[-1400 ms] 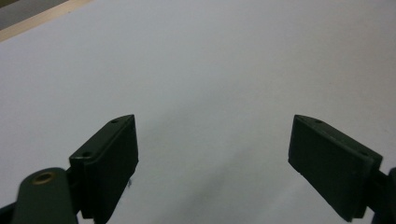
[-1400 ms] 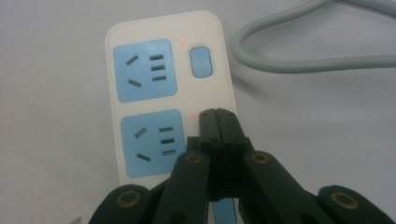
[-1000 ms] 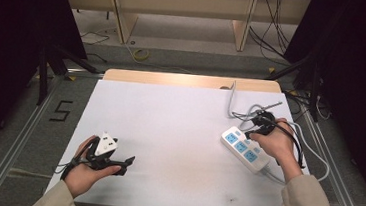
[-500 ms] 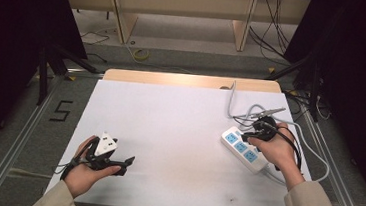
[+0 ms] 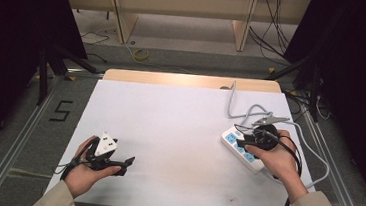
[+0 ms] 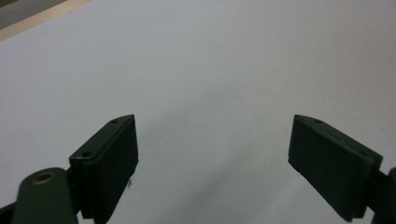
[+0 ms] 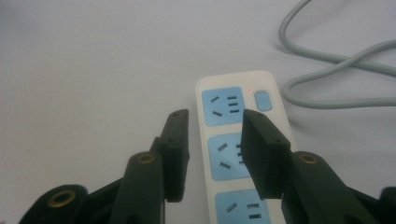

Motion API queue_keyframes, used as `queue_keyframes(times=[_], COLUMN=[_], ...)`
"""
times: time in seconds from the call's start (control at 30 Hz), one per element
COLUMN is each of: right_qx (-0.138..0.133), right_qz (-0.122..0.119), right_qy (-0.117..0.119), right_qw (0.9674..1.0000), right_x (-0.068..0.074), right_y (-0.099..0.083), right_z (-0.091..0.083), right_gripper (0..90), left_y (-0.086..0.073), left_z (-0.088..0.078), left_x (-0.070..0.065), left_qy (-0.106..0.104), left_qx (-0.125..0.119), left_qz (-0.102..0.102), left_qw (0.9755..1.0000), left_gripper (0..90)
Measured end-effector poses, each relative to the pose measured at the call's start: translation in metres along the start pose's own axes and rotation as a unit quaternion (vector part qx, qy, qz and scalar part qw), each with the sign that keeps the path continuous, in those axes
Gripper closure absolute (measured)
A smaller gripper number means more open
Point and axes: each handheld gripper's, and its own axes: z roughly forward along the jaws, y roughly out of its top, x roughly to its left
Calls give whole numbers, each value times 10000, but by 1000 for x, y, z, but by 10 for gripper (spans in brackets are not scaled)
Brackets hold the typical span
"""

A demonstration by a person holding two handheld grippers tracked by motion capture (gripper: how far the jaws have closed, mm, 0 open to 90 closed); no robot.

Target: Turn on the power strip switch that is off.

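Surface: a white table top [image 5: 178, 132], with a pale wooden edge at its far side; grey floor and wooden shelving lie beyond it, and dark curtains stand at both sides.
Power strip [image 5: 239, 149]: white, with blue socket faces, lying flat near the right edge of the table and running diagonally. In my right gripper view [image 7: 236, 140] three blue socket faces show in a row, and a small blue switch [image 7: 263, 100] sits beside the farthest one.
Cord [image 5: 250, 111]: grey, leaving the far end of the strip, looping on the table behind it and trailing off the right side; in my right gripper view [image 7: 327, 70] it curls just beyond the strip.
My right gripper [image 5: 260, 139]: held in my right hand [image 5: 276, 161] directly above the strip, pointing across it toward the table's middle. Its jaws have just been opening and now stand partly apart. One jaw hangs over the bare table just left of the strip and the other over the middle socket. Nothing is between the pads, and I cannot tell whether the tips touch the strip.
My left gripper [image 5: 115, 162]: resting in my left hand [image 5: 84, 174] at the near left corner of the table, well apart from the strip. Its grey three-cornered plate [image 5: 105, 145] faces up.
Left jaws: spread wide in my left gripper view [image 6: 215, 158], with bare white table between them and nothing gripped.
Floor marking [image 5: 61, 111]: a dark figure 5 on the grey floor left of the table.
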Motion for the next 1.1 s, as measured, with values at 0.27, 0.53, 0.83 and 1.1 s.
queue_keyframes(times=[0.27, 0.53, 0.83, 1.1], right_qx=[-222, -519, -890, -1105], right_qz=[-64, -177, -277, -300], right_qy=[111, 288, 461, 522], right_qw=[9997, 9981, 9946, 9921], right_x=[6, 7, 13, 20], right_y=[-13, -32, -50, -63], right_z=[-5, -8, -13, -20], right_gripper=[511, 423, 356, 322], left_y=[0, -1, -1, -2], left_z=[0, 0, 0, -1], left_x=[0, 0, 0, 0], left_qy=[-1, -13, -27, -45], left_qx=[6, 1, 5, 17], left_qz=[-9, -20, -53, -37], left_qw=[10000, 10000, 10000, 10000], left_gripper=[157, 157, 156, 156])
